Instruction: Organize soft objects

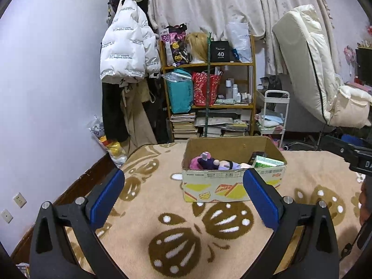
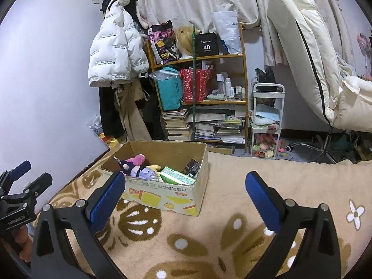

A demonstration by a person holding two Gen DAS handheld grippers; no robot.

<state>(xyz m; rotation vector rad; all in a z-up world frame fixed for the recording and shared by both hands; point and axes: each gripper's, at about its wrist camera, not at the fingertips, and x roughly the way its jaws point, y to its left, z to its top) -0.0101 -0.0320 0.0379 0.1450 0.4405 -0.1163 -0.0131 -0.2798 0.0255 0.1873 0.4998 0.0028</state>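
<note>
A cardboard box (image 1: 232,187) stands on the beige patterned blanket (image 1: 162,209). Inside lie a pink and purple plush toy (image 1: 204,161), a pale purple doll (image 1: 229,164) and a green tissue pack (image 1: 267,161). My left gripper (image 1: 183,190) is open and empty, just in front of the box. In the right wrist view the box (image 2: 167,197) sits ahead to the left with the plush (image 2: 137,165) and tissue pack (image 2: 176,176) inside. My right gripper (image 2: 186,191) is open and empty, near the box's right front corner. The left gripper also shows at the right wrist view's left edge (image 2: 21,181).
A wooden shelf (image 1: 209,86) with bags, bottles and stacked books stands behind the bed. A white puffer jacket (image 1: 127,48) hangs at the left. A small white cart (image 2: 267,121) and a cream recliner (image 2: 313,65) are at the right. The bed's dark edge (image 1: 88,176) runs along the left wall.
</note>
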